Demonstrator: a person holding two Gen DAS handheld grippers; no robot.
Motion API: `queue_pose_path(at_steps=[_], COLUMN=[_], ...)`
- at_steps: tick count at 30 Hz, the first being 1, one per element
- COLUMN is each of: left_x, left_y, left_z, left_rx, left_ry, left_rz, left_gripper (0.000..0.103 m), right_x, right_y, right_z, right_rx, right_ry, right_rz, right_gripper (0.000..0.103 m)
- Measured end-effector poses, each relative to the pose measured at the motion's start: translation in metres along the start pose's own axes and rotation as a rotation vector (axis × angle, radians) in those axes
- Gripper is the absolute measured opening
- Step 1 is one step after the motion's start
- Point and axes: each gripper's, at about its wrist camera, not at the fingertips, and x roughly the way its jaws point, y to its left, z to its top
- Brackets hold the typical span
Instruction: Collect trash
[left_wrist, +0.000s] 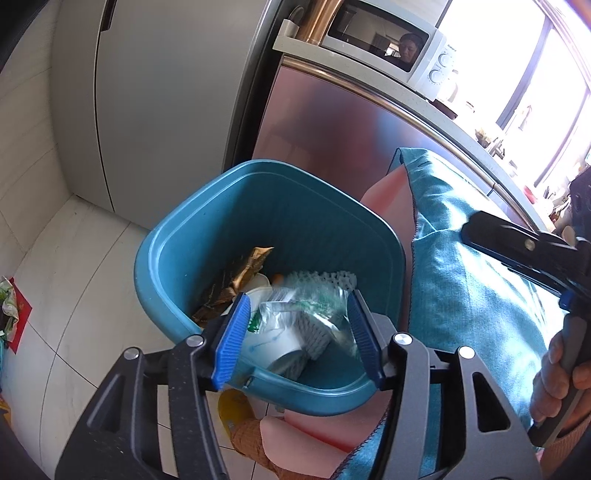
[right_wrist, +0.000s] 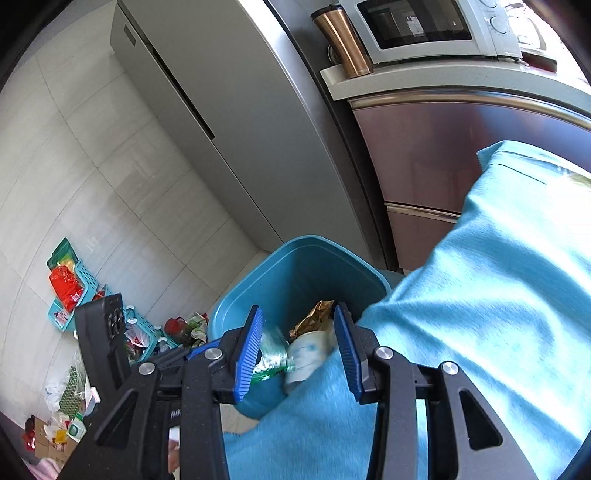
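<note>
Kitchen floor tiles are carrying a blue bin (left_wrist: 207, 229) directly below the left gripper (left_wrist: 295, 332), which is hanging open and empty over it. Beside it, the right gripper (right_wrist: 299, 350) is likewise gaping, gripping nothing, while floor litter (right_wrist: 70, 402) is lying well off to its left.

Both wrist views angled steeply down, close above the blue bin (left_wrist: 266, 236); left looking straight in, right from beside it; sharing bin (right_wrist: 295, 273), fridge (left_wrist: 155, 110), microwave (right_wrist: 417, 26)
</note>
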Motion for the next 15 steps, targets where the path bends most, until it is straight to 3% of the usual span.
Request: queue_pose_path(at_steps=[11,15], left_x=[-0.024,-0.053], left_y=[-0.011,-0.025], left_z=[-0.001,-0.004], left_rx=[0.020,0.050], left_ry=[-0.046,-0.120], left_rz=[-0.040,-0.079], left_gripper=[0.066,0.083], right_x=[-0.045,-0.070], right_y=[-0.009,-0.011], right_z=[-0.017,-0.027], right_rx=[-0.009,-0.031], right_ry=[-0.050,-0.102], right_rz=[-0.012,-0.051], right_gripper=[0.047,0.055])
